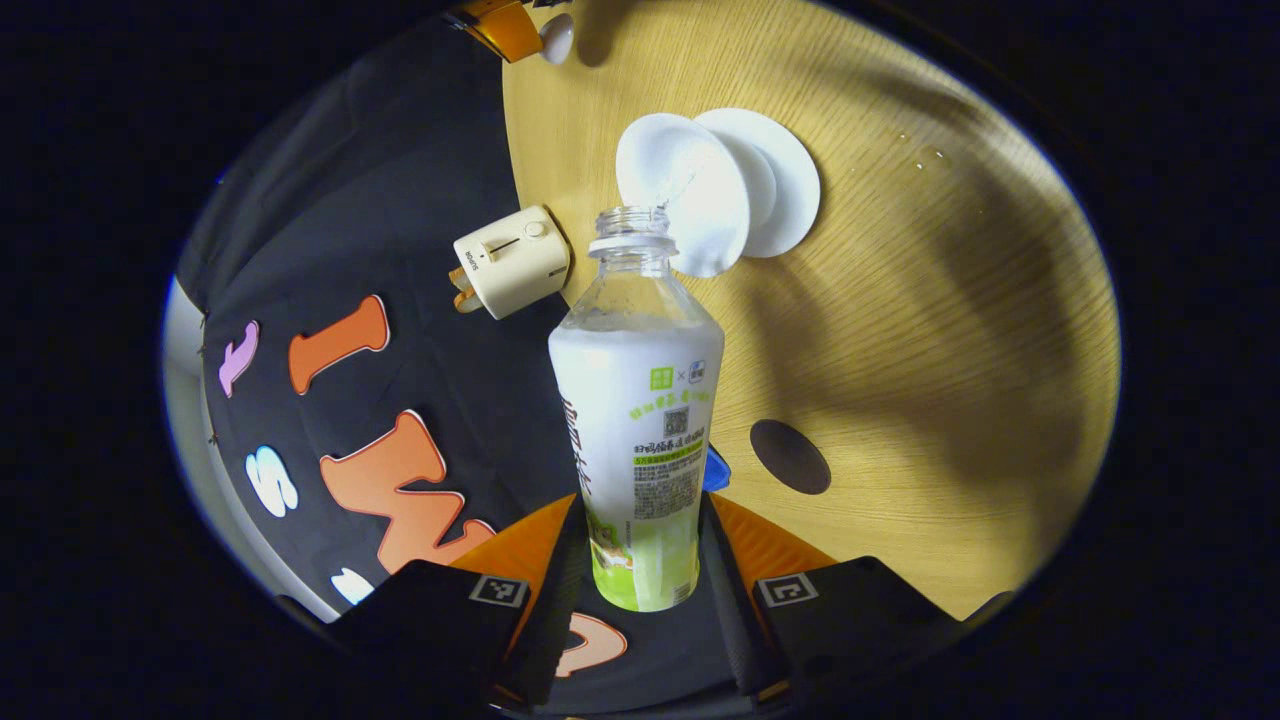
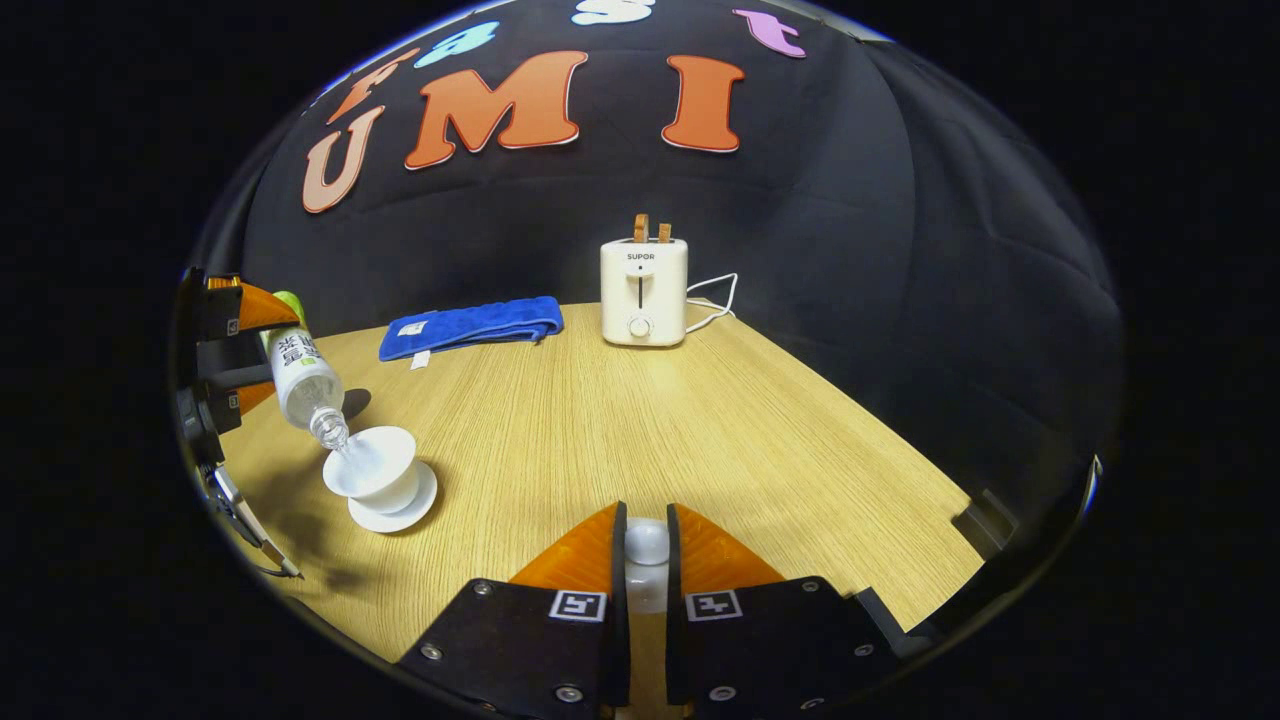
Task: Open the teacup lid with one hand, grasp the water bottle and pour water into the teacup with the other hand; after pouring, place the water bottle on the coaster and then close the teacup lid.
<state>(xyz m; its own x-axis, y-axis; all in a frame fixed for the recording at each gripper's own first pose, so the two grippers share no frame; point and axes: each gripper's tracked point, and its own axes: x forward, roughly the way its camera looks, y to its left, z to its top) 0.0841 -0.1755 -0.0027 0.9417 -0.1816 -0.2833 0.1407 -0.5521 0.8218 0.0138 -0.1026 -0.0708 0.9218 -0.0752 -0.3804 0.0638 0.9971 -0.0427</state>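
My left gripper is shut on a water bottle with a white and green label, cap off and tilted. Its mouth hangs over the rim of the open white teacup, which stands on a white saucer, and a thin stream of water runs into the cup. In the right gripper view the same bottle leans down over the teacup at the far left. My right gripper is shut on the white teacup lid, held above the table away from the cup. A dark round coaster lies on the table beside the bottle.
A cream toaster with a white cord stands at the back of the wooden table. A folded blue towel lies to its left near the wall. The left gripper and the hand holding it sit at the table's left edge.
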